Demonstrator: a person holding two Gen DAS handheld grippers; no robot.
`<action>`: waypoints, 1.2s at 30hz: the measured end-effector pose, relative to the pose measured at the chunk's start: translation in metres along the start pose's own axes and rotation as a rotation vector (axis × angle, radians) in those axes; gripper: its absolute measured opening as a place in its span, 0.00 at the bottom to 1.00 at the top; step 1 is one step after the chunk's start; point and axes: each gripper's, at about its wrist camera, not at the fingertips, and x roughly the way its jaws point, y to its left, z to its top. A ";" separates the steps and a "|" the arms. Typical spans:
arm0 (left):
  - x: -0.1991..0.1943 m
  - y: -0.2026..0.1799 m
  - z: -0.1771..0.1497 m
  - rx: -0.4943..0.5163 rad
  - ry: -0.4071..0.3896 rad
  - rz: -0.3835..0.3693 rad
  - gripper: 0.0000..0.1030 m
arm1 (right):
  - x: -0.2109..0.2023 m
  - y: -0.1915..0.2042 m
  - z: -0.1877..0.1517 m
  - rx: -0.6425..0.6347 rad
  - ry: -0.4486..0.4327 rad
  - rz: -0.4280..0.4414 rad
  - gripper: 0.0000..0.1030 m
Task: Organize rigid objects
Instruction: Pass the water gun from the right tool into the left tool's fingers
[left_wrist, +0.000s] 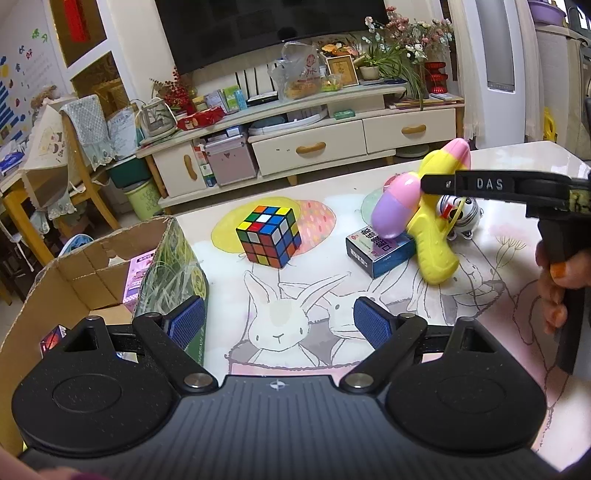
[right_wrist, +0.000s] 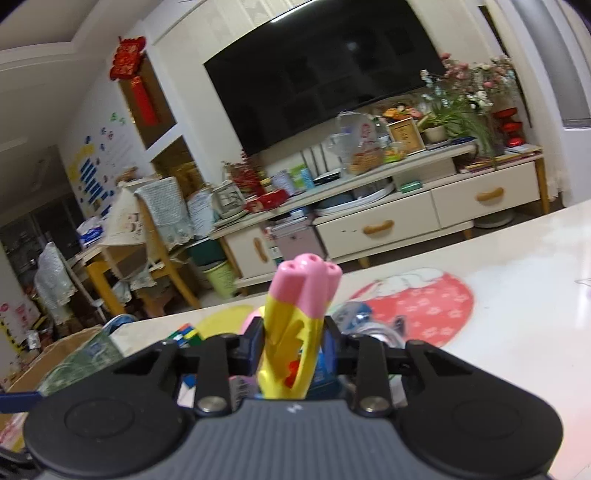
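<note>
The toy water gun is smooth, shiny plastic in yellow, pink and purple. The puzzle cube is glossy plastic with bright stickers. The small medicine box is printed card with a slight shine. The cardboard box is plain, dull brown paperboard. The table top is slick and shiny. The left gripper is matt, grainy black plastic, with ribbed blue pads and shiny metal pins.
</note>
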 end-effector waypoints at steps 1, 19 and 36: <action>0.001 0.000 0.000 -0.005 0.002 -0.008 1.00 | -0.001 0.002 0.000 -0.002 0.011 0.013 0.29; 0.018 -0.024 -0.005 0.023 0.015 -0.250 1.00 | 0.011 0.037 -0.007 -0.032 0.350 0.319 0.29; 0.057 -0.056 -0.021 0.117 0.075 -0.127 0.93 | 0.009 0.035 -0.013 -0.054 0.398 0.352 0.33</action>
